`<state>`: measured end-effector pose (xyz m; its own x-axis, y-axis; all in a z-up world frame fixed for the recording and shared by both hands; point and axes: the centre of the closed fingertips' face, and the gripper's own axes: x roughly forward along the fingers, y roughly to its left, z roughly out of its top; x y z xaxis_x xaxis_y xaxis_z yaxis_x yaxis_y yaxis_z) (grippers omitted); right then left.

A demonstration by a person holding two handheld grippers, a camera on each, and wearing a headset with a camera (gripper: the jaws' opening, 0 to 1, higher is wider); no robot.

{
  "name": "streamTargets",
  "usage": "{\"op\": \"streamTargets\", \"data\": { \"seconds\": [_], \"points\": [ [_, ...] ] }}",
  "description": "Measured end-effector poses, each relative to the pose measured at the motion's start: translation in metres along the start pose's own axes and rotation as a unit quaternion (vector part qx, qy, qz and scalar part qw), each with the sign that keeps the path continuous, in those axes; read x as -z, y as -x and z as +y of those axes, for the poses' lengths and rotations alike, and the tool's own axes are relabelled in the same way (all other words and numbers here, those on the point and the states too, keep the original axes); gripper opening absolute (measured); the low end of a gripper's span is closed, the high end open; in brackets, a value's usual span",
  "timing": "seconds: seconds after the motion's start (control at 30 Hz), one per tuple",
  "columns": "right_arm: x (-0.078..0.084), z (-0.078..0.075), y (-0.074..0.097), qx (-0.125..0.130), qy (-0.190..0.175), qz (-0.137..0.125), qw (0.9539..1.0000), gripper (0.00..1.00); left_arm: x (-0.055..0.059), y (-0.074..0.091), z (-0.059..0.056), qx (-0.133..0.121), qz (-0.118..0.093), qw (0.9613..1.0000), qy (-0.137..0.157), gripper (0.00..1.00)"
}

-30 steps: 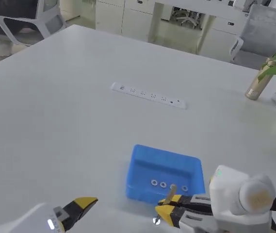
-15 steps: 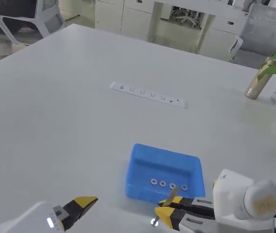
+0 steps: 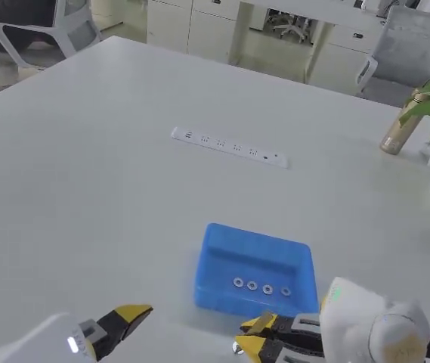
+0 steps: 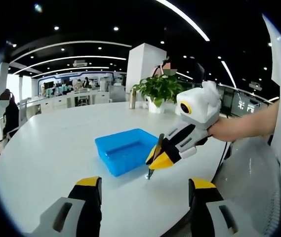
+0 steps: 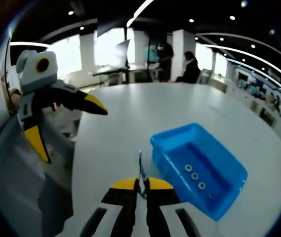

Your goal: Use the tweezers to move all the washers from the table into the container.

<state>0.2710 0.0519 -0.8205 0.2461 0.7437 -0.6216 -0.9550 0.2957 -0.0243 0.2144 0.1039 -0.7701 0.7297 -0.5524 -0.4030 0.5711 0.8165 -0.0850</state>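
The right gripper (image 5: 141, 183) jaws clench the tweezers (image 5: 140, 167) just beside the blue container (image 5: 174, 132), the left gripper (image 4: 145, 183) jaws released

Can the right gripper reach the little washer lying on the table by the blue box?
Probably yes. The right gripper grips the tweezers, their tip sits right by the washer, and nothing stands between.

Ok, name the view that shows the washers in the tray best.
Head view: it looks down into the tray, four washers in a clear row. Right gripper view shows them at a slant; left gripper view sees the tray side-on, washers indistinct.
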Motion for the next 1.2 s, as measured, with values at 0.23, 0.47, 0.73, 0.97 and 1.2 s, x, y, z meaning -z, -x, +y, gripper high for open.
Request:
{"op": "streamTargets", "data": {
  "seconds": [0.23,0.47,0.73,0.97,1.2],
  "points": [
    [-0.007,0.002,0.004,-0.007,-0.034,-0.014,0.9993,0.02,-0.003,0.001,-0.001,0.001,-0.008,1.0000,0.003,0.73],
    [-0.031,-0.013,0.018,-0.001,-0.099,-0.067,0.9928,0.03,-0.009,0.002,-0.001,0.004,-0.025,0.9996,0.014,0.74],
    [-0.055,-0.025,0.029,0.011,-0.096,-0.086,0.9917,0.03,-0.025,0.006,-0.004,0.017,-0.072,0.9961,0.049,0.78],
    [-0.068,-0.033,0.028,0.013,-0.089,-0.090,0.9919,0.03,-0.027,0.005,-0.006,0.019,-0.074,0.9959,0.049,0.79],
    [-0.080,-0.044,0.021,0.019,-0.080,-0.090,0.9926,0.03,-0.024,0.005,-0.005,0.017,-0.065,0.9967,0.044,0.78]
  ]
}}
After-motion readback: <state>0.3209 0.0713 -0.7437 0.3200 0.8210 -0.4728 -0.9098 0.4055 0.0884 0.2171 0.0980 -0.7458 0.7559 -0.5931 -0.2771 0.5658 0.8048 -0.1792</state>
